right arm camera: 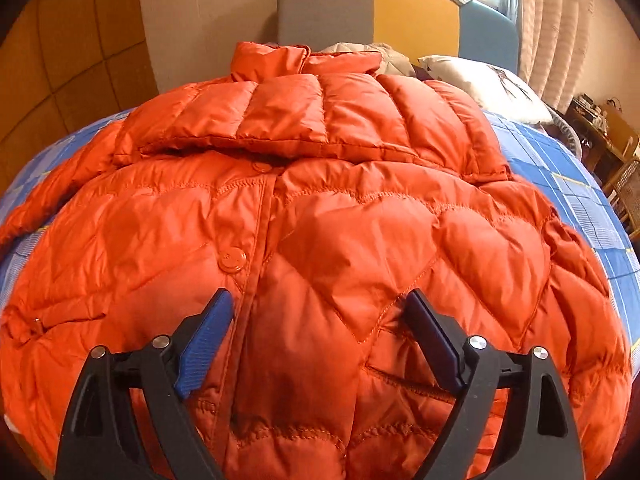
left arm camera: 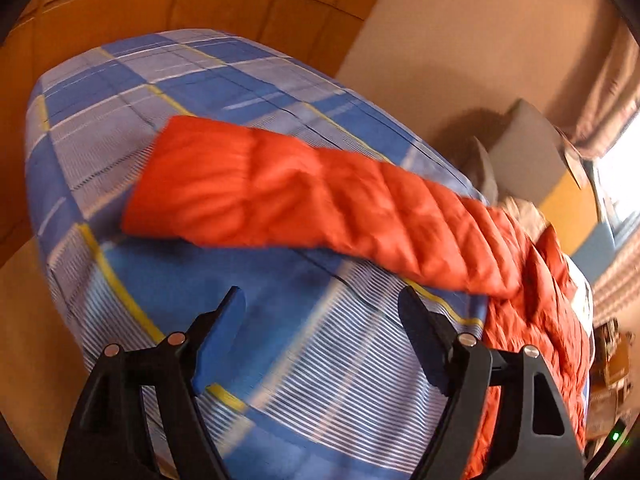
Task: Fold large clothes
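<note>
An orange puffer jacket (right arm camera: 320, 208) lies front-up on a bed with a blue checked sheet (left arm camera: 120, 128), collar toward twelve o'clock, one sleeve folded across its chest. In the left wrist view its other sleeve (left arm camera: 280, 196) stretches toward nine o'clock over the sheet. The right gripper (right arm camera: 320, 300) hangs over the jacket's lower front, jaws spread, holding nothing. The left gripper (left arm camera: 322, 300) hangs over bare sheet, jaws likewise apart and empty. A white pillow (right arm camera: 488, 84) sits at one o'clock.

Beige wall (right arm camera: 208, 8), bright window (left arm camera: 624, 184) (curtained), chair (right arm camera: 624, 196).
</note>
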Action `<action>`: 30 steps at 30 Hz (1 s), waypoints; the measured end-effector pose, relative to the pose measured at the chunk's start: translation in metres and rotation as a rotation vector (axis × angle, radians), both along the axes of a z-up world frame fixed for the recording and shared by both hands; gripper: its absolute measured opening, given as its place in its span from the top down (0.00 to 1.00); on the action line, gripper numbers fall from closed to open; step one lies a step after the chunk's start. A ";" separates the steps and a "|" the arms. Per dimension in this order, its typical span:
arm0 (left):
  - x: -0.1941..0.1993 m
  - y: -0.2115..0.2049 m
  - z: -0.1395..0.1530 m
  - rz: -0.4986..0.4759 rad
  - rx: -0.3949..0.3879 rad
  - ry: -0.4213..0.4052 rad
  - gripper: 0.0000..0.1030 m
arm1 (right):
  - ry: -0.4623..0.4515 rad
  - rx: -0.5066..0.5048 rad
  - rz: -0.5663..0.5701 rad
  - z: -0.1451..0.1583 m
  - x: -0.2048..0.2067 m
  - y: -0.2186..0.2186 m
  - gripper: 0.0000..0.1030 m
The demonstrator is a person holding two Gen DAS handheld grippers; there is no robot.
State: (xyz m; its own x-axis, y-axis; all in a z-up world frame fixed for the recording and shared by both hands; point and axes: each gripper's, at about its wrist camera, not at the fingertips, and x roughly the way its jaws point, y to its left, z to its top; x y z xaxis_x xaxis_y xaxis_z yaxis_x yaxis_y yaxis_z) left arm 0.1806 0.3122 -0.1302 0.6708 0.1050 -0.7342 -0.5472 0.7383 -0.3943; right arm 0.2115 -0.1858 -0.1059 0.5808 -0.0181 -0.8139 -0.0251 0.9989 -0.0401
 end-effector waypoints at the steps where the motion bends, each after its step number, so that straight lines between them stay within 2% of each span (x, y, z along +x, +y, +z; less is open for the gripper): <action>1: -0.001 0.008 0.000 0.017 -0.011 -0.007 0.24 | 0.002 -0.004 -0.001 -0.001 0.000 0.001 0.14; 3: 0.001 0.021 -0.001 0.048 -0.029 -0.016 0.24 | 0.005 -0.008 0.000 -0.003 0.001 0.002 0.13; 8: 0.009 0.052 -0.014 0.121 -0.152 -0.040 0.26 | 0.009 -0.020 -0.001 -0.006 0.003 0.004 0.12; 9: 0.013 0.057 -0.018 0.138 -0.159 -0.039 0.30 | 0.010 -0.023 -0.001 -0.007 0.003 0.005 0.12; 11: 0.019 0.061 -0.022 0.150 -0.157 -0.026 0.42 | 0.012 -0.028 0.000 -0.008 0.005 0.005 0.11; 12: 0.024 0.063 -0.023 0.151 -0.155 -0.023 0.58 | 0.014 -0.033 0.000 -0.008 0.005 0.005 0.11; 13: 0.028 0.065 -0.024 0.145 -0.140 -0.016 0.85 | 0.016 -0.041 0.000 -0.009 0.006 0.007 0.11; 14: 0.030 0.068 -0.024 0.141 -0.126 -0.007 0.93 | 0.017 -0.048 0.001 -0.009 0.006 0.008 0.11; 16: 0.035 0.065 -0.017 0.127 -0.079 -0.018 0.97 | 0.017 -0.065 0.001 -0.011 0.006 0.010 0.10; 21: 0.046 0.024 0.031 -0.008 0.061 -0.126 0.98 | 0.005 -0.099 -0.014 -0.014 0.006 0.015 0.07; 25: 0.063 -0.039 0.072 -0.217 0.125 -0.242 0.98 | 0.001 -0.090 -0.019 -0.015 0.005 0.014 0.07; 30: 0.086 -0.131 0.090 -0.484 0.120 -0.308 0.99 | 0.003 -0.066 -0.021 -0.015 0.005 0.010 0.07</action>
